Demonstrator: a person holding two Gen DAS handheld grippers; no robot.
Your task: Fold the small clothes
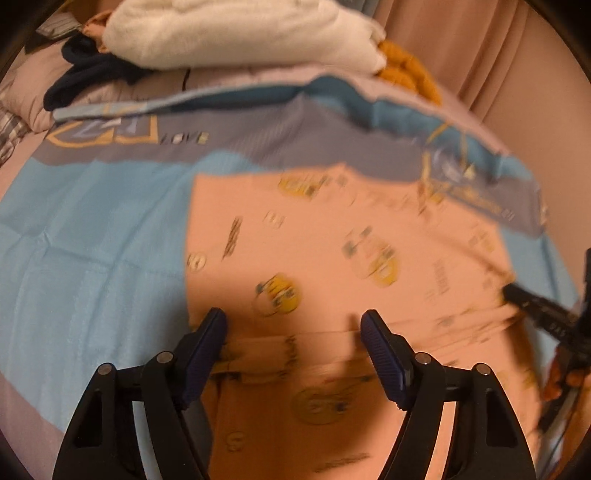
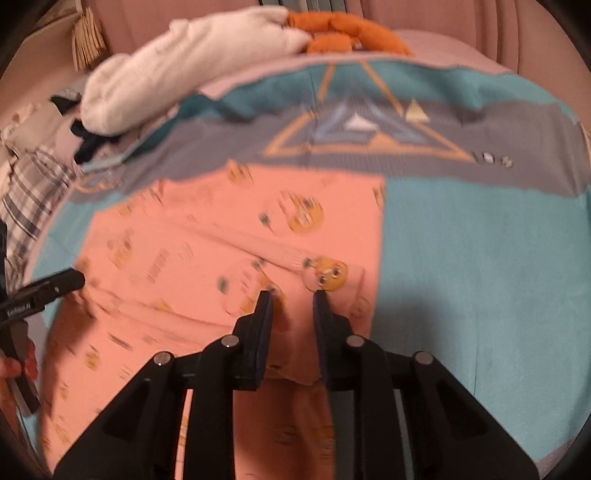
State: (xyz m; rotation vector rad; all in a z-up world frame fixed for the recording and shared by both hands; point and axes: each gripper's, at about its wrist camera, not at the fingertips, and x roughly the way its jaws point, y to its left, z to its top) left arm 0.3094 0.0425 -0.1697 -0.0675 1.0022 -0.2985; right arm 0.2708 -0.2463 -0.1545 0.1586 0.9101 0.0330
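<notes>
A small pink garment (image 1: 332,258) with yellow cartoon prints lies spread on a blue and grey bedspread (image 1: 92,240). It also shows in the right wrist view (image 2: 229,243). My left gripper (image 1: 293,323) is open, its fingers wide apart just above the garment's near left part, over a folded sleeve. My right gripper (image 2: 291,295) is partly open with a narrow gap, over a fold of the garment near its right edge; I cannot tell if cloth is pinched. The right gripper's tip shows at the garment's right side in the left wrist view (image 1: 517,295). The left gripper's tip shows in the right wrist view (image 2: 70,278).
A white folded blanket (image 1: 240,33) lies at the far side of the bed, with an orange cloth (image 1: 410,70) and dark clothes (image 1: 85,70) beside it. A plaid cloth (image 2: 33,192) lies at the left. A pink curtain (image 1: 498,74) hangs behind.
</notes>
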